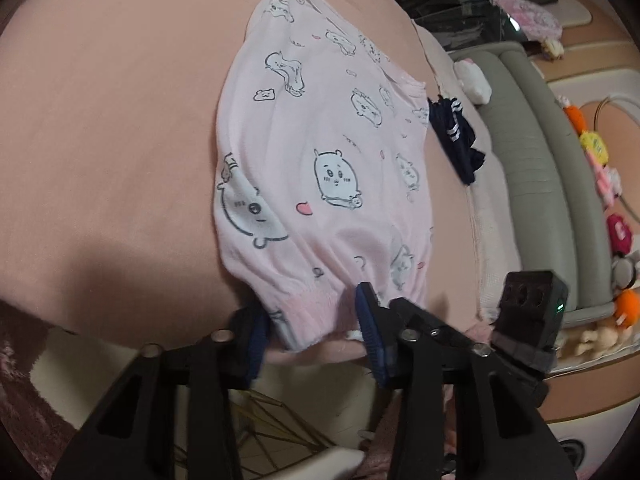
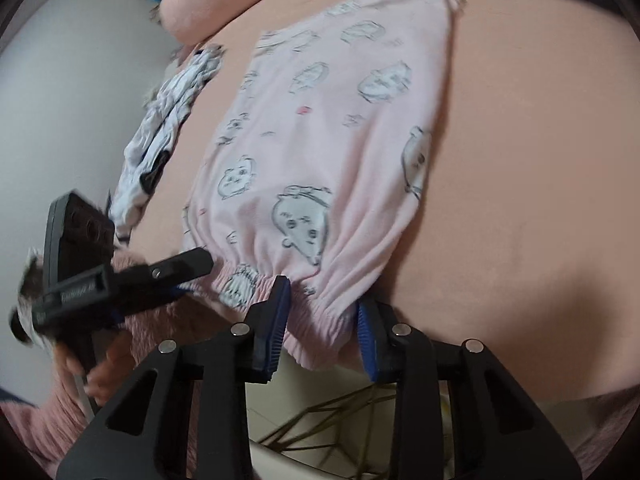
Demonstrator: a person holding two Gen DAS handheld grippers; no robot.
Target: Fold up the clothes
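I am working on the pink printed garment (image 1: 320, 152), which is lying flat on the peach bed (image 1: 112, 120) with its gathered waistband (image 2: 280, 296) hanging just over the bed's near edge. All places below are relative to that waistband.

My left tool (image 1: 316, 328) is standing with its jaws parted wide on either side of one waistband corner; the cloth is passing between the blue pads (image 1: 370, 332), but they are not pinching it. My right tool (image 2: 320, 320) is doing the same at the other corner, jaws apart and straddling the elastic, holding nothing. In the right wrist view the left tool is sitting just beside the waistband's other end.

I judge that I am lining up a two-corner grasp so the waistband can be carried toward the far hem. To do it well, I should be pushing each tool in until the elastic sits deep between the pads, catching both layers, before closing. I should be closing both at once and lifting evenly, or the fabric will skew. The gathers are bunching at the band, so a shallow bite could slip.

A dark navy garment (image 1: 456, 140) is lying beyond the far end of the pink one, and a white striped garment (image 2: 160, 136) well off to the side; I should be keeping the fold clear of both.
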